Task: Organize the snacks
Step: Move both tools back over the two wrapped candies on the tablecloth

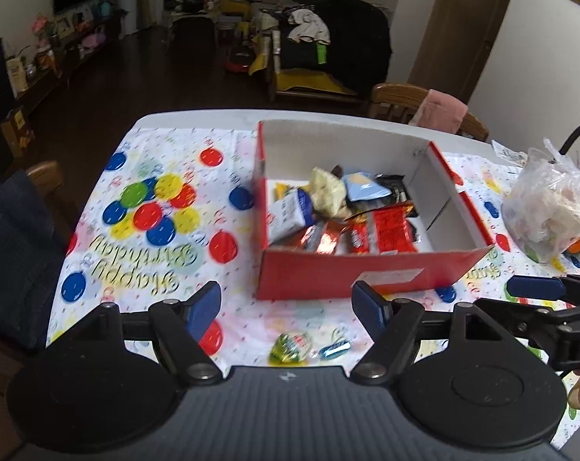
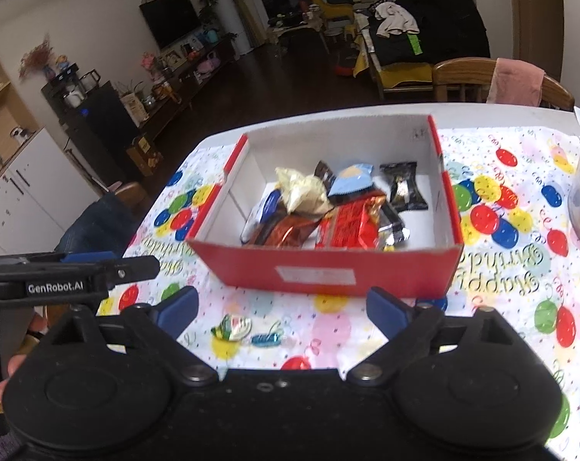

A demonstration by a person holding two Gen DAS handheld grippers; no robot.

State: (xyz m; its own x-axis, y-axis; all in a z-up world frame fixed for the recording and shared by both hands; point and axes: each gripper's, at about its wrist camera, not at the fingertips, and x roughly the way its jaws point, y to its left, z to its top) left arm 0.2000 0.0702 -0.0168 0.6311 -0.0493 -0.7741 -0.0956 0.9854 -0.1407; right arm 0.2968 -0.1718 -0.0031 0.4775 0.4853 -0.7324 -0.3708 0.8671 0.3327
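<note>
You are holding both tongs above the near edge of the tabletop (image 1: pixel 198 123), in front of the red box (image 1: pixel 328 272). Your left tongs (image 1: pixel 286 307) are spread and holding nothing. Your right tongs (image 2: pixel 282 309) are spread wide and holding nothing too. Two small candies are lying loose just in front of the box: a green one (image 1: pixel 290 345) on the left, and a blue one (image 1: pixel 334 347) beside it. Most snacks are already sitting in the box. Pick one candy at a time. Go down slowly, put one pad on each side, pinch softly, then lift it over the box wall and let go.
</note>
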